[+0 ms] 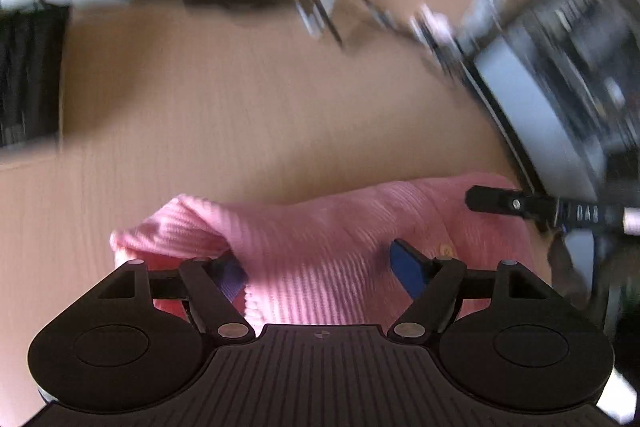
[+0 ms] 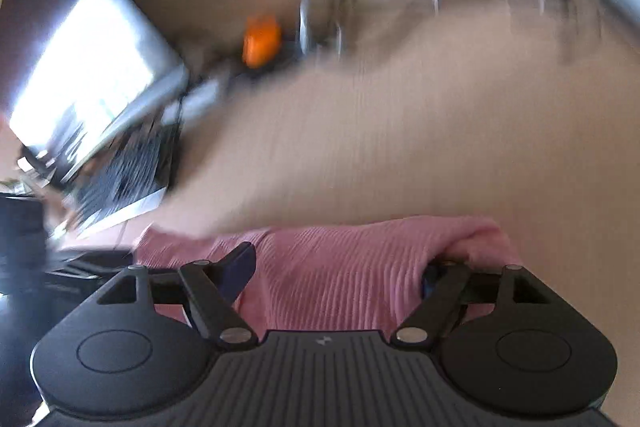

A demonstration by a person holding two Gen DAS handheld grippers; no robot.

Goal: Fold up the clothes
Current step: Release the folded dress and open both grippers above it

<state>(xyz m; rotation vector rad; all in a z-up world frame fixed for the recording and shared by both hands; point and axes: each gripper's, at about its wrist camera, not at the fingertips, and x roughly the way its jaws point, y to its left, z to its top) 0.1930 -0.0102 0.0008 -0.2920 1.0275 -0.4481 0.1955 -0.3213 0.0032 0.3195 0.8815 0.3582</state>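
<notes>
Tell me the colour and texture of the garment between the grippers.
Pink, ribbed knit garment; clearest in the left wrist view.

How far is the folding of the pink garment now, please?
Partly done, it seems: the pink garment lies bunched on the table, one corner turned over. In hand: the left gripper and right gripper are open, fingers astride the cloth. Left: grasping and the final folds. Blur hides the details.
</notes>
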